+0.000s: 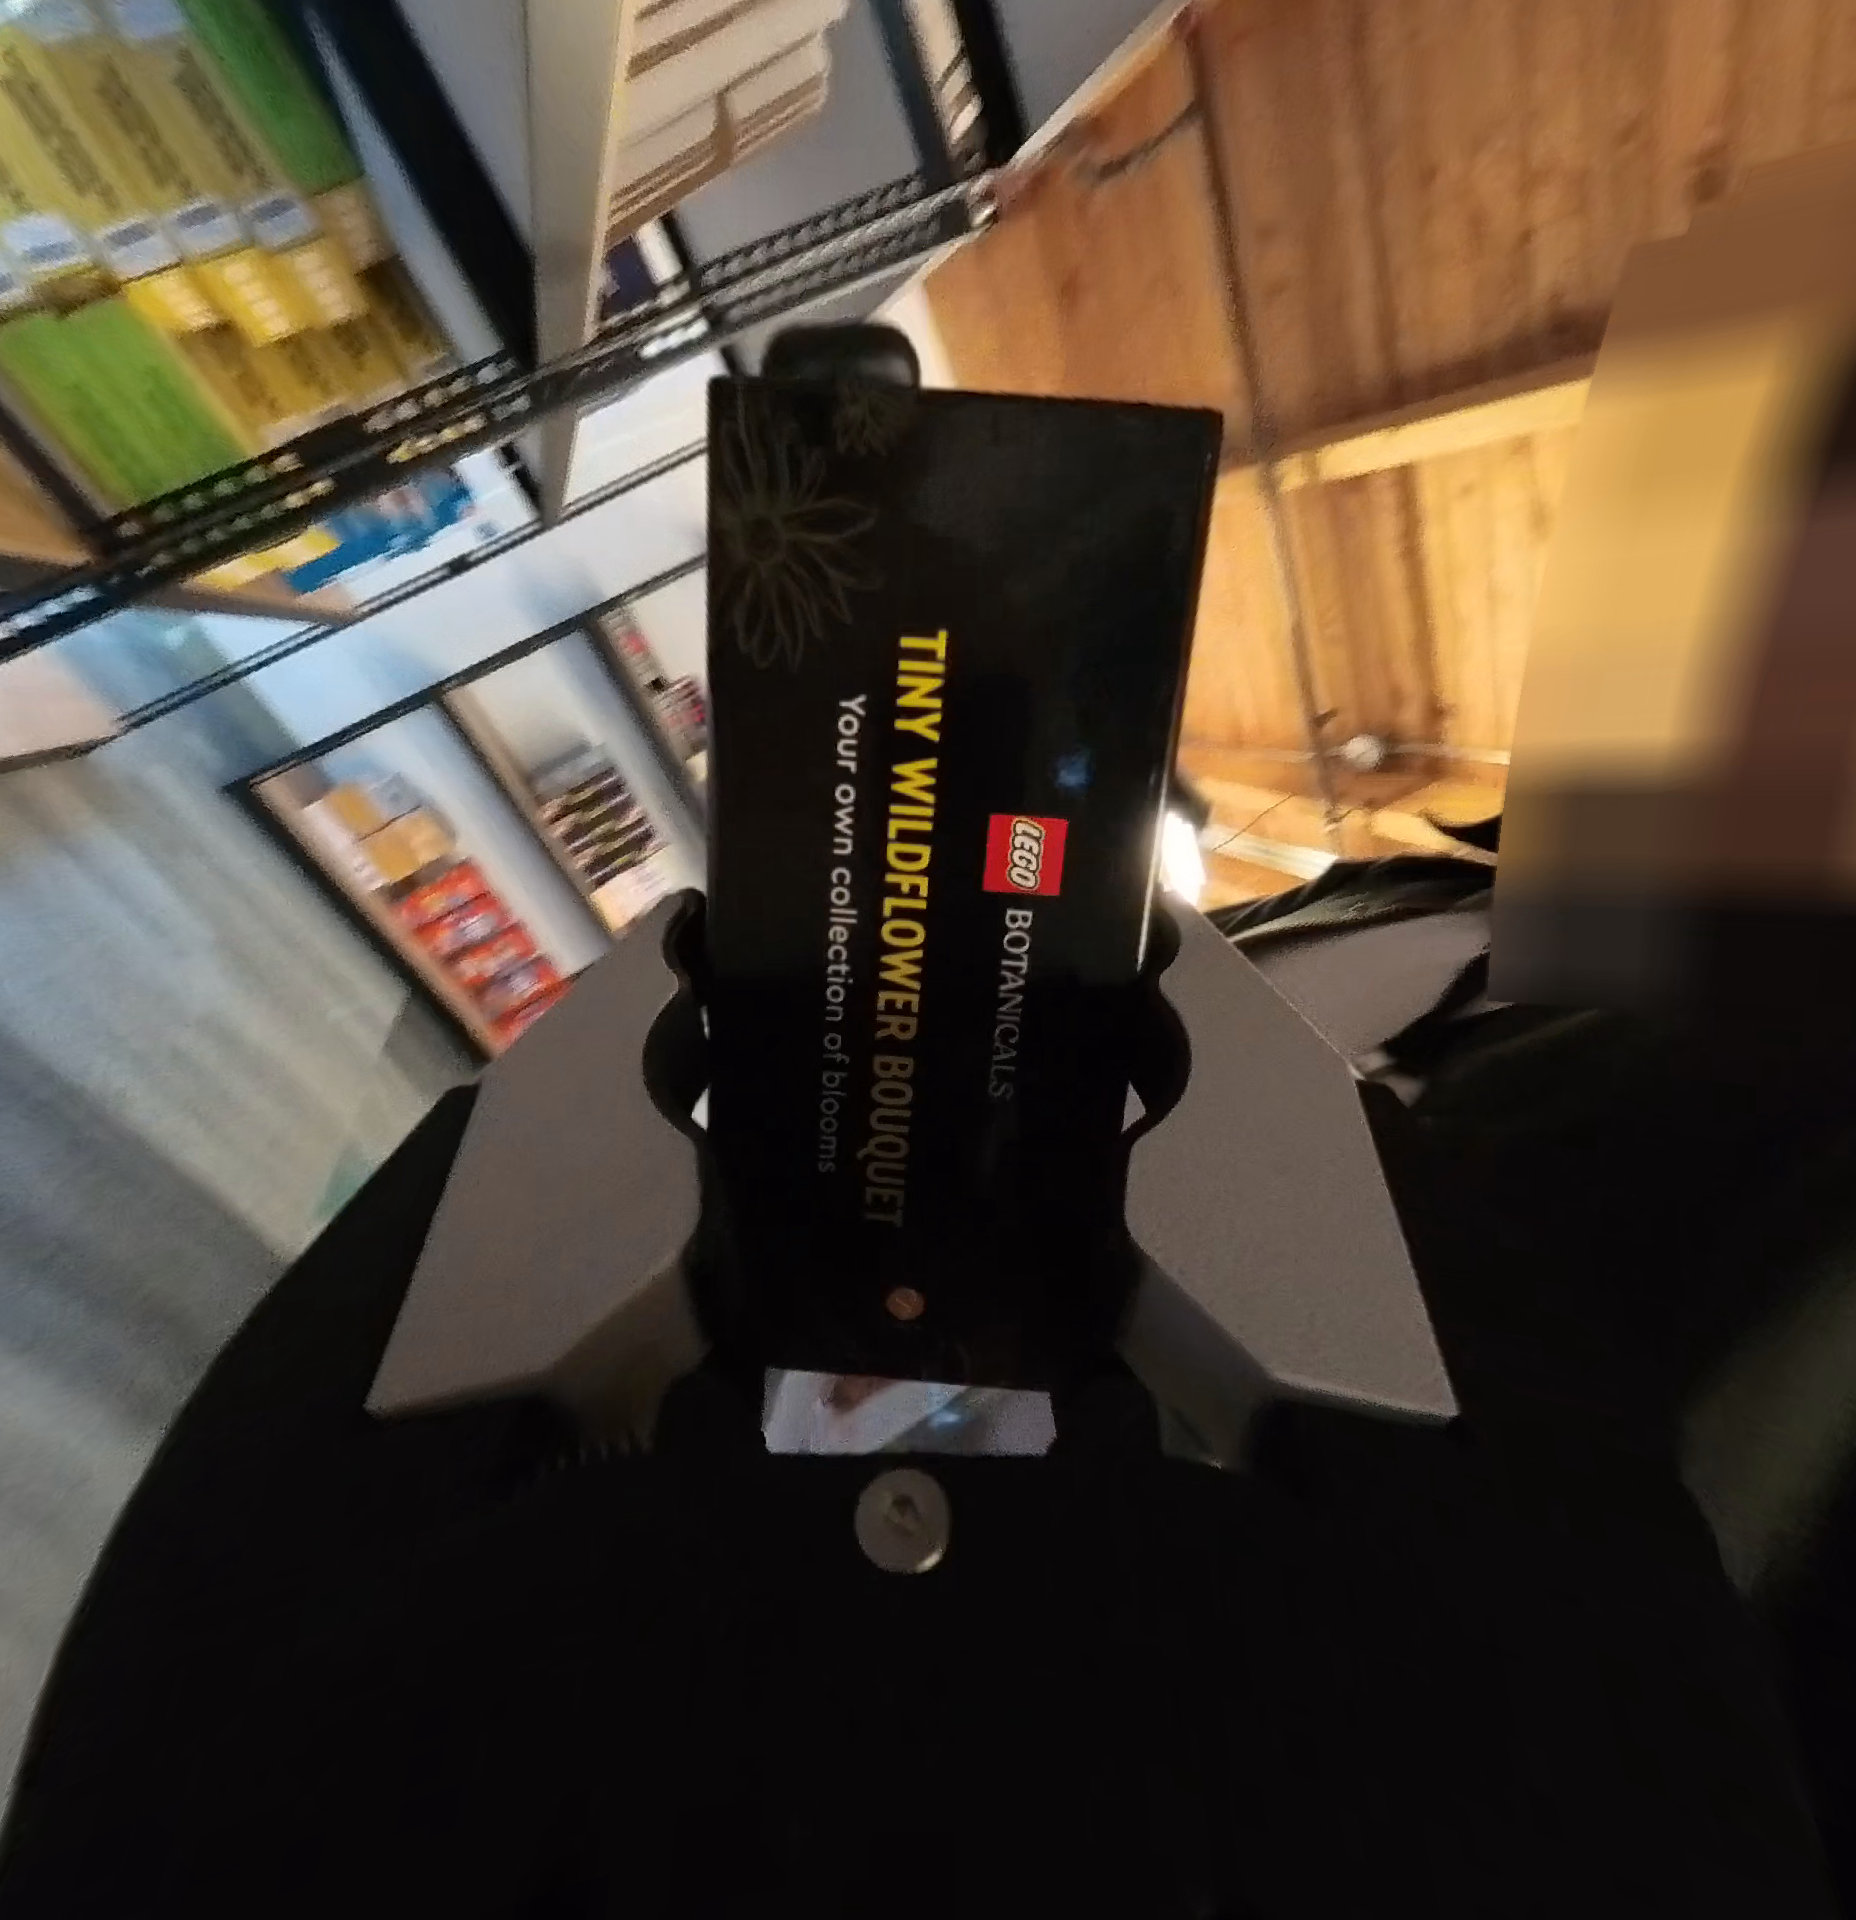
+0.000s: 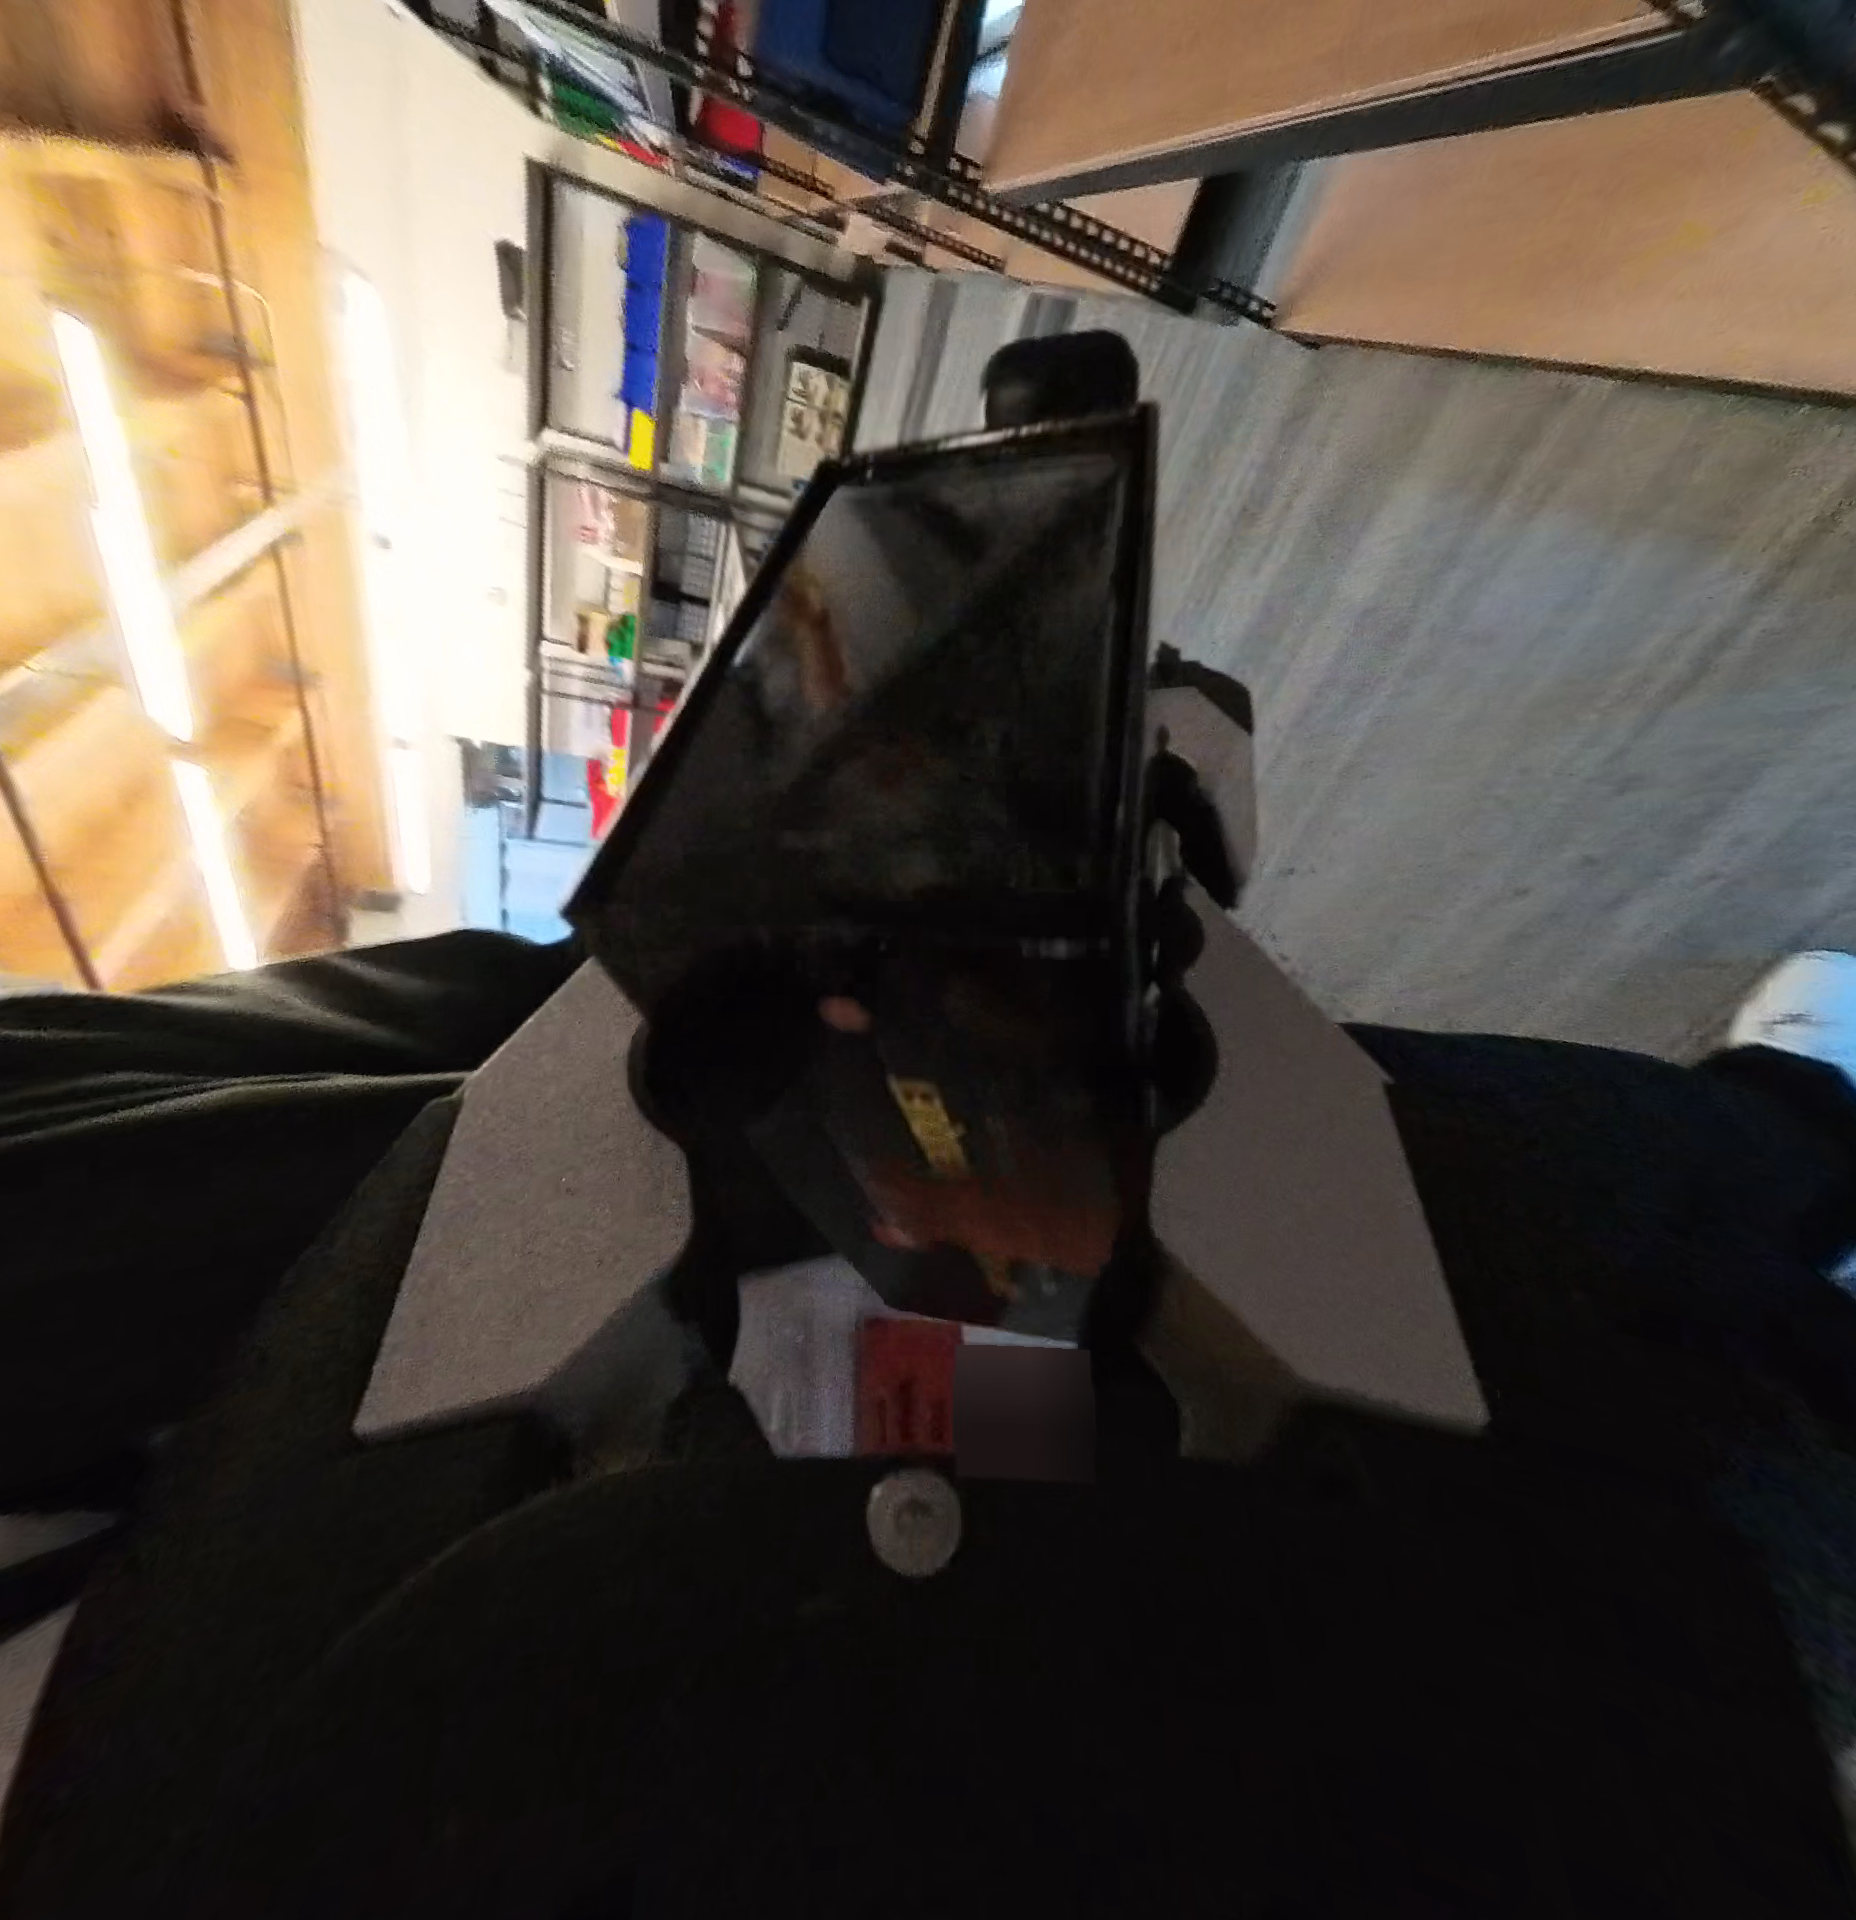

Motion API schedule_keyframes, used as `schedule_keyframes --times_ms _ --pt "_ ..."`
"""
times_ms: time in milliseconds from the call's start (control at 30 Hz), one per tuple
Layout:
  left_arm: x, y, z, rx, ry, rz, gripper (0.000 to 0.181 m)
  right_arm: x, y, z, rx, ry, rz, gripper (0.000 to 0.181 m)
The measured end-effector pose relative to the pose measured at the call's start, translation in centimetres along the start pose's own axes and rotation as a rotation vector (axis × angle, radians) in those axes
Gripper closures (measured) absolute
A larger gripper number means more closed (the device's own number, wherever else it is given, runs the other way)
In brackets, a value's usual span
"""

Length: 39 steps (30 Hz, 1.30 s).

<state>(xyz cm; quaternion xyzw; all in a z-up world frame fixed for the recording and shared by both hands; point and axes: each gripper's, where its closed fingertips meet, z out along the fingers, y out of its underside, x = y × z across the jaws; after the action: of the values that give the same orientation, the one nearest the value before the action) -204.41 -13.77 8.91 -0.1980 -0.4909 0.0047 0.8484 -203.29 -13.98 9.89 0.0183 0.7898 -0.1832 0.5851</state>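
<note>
My left claw (image 1: 929, 1039) is closed on a black box (image 1: 955, 779), its pads pressed to the two long sides at the frame's centre; the box stands up between them. My right claw (image 2: 903, 1060) pinches the same box (image 2: 903, 727) from the far end, its far finger flat along the box's right edge. With both claws on one box held in mid-air, I judge the grip wants even pressure and matched movement, or the card will twist. The left view shows the printed face squarely, with wooden panels at upper right. The right view shows only a glossy, foreshortened side, and beyond it grey floor and shelving (image 2: 695, 468) at upper centre.
</note>
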Motion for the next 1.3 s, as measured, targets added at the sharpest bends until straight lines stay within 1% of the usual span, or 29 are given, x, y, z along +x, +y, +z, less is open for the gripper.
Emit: schedule_keyframes --times_ms 67,167,233,300,400,467,533,600,700,733,767,867,933,1000,1133,1233,1300 --pt "-0.4 -0.3 -0.7 -0.015 -0.04 0.011 0.1 0.8 -0.6 0.6 -0.002 0.011 -0.006 0.093" --pt "-1.1 -1.9 -2.6 0.009 -0.063 -0.015 0.1 1.8 -1.5 2.4 -0.067 0.004 -0.009 0.095" --pt "-1.8 -2.9 -4.0 0.011 -0.099 -0.005 0.1 2.9 -2.6 3.8 -0.067 0.009 0.0 0.089" --pt "-2.6 -3.8 -5.3 -0.016 -0.148 0.012 0.1 4.0 -3.7 5.1 -0.075 0.022 0.045 0.084" --pt "-3.3 -5.4 -6.7 -0.028 -0.17 -0.043 0.1 4.9 -5.9 6.3 -0.061 -0.01 0.08 0.092" --pt "-4.1 -6.2 -7.7 -0.051 -0.2 -0.051 0.1 5.8 -7.1 7.1 -0.066 -0.039 0.081 0.093" --pt "-5.0 -7.4 -8.8 -0.043 -0.229 -0.101 0.1 6.9 -8.3 7.9 -0.054 -0.081 0.14 0.094" --pt "-5.4 -8.7 -9.6 -0.023 -0.24 -0.132 0.1 7.6 -9.5 8.5 -0.028 -0.14 0.2 0.094" --pt "-5.5 -10.5 -10.6 0.016 -0.253 -0.099 0.104 8.3 -11.2 8.9 -0.005 -0.241 0.271 0.095" --pt "-5.8 -11.1 -10.9 0.038 -0.261 -0.093 0.102 8.6 -11.8 8.8 0.002 -0.26 0.278 0.095" --pt "-6.3 -11.6 -11.4 0.063 -0.274 -0.097 0.098 9.1 -12.3 8.7 0.007 -0.272 0.284 0.095" --pt "-7.7 -12.6 -13.9 0.166 -0.331 -0.12 0.099 12.0 -14.1 8.0 0.004 -0.257 0.327 0.096" --pt "-7.6 -12.5 -15.7 0.251 -0.358 -0.099 0.103 14.7 -15.7 7.5 0.002 -0.236 0.354 0.096" --pt "-6.5 -11.5 -17.0 0.316 -0.384 -0.048 0.105 18.1 -17.6 7.5 0.001 -0.187 0.364 0.096" --pt "-4.8 -7.3 -18.9 0.403 -0.483 -0.027 0.109 25.6 -21.5 8.7 0.022 -0.006 0.335 0.095" --pt "-3.3 -4.1 -20.1 0.497 -0.548 -0.034 0.11 29.4 -24.1 10.7 0.041 0.087 0.331 0.095" --pt "-2.0 -2.3 -20.9 0.558 -0.586 -0.023 0.111 31.7 -25.1 11.9 0.045 0.163 0.347 0.095"
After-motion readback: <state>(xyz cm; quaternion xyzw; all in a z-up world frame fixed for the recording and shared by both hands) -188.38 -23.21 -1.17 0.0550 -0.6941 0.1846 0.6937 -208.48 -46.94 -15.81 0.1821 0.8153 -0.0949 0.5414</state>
